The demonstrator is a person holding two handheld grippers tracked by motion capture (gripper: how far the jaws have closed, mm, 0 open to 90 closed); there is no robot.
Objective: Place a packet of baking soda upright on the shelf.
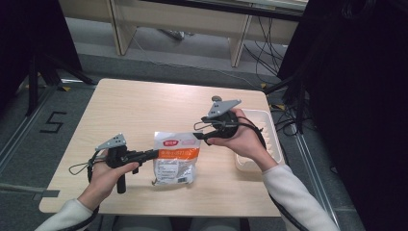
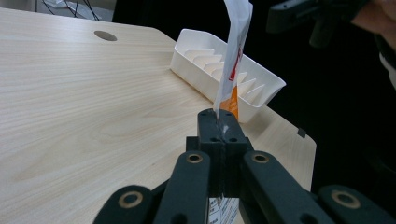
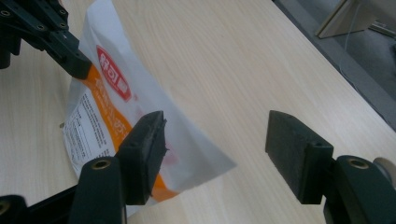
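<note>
A white snack bag (image 1: 175, 156) with an orange band and a red logo sits near the middle of the wooden table (image 1: 139, 106). My left gripper (image 1: 155, 153) is shut on the bag's left edge. In the left gripper view the jaws (image 2: 218, 122) pinch the thin edge and the bag (image 2: 233, 56) rises upright from them. My right gripper (image 1: 198, 134) hovers open over the bag's upper right corner. In the right gripper view its pads (image 3: 215, 135) stand wide apart, with the bag (image 3: 107, 107) lower down and the left gripper (image 3: 77, 63) clamped on its far edge.
A white ribbed plastic tray (image 1: 269, 130) stands at the table's right edge, under the person's right wrist; the left gripper view shows the tray (image 2: 196, 77) beyond the bag. Dark equipment and cables surround the table on the floor.
</note>
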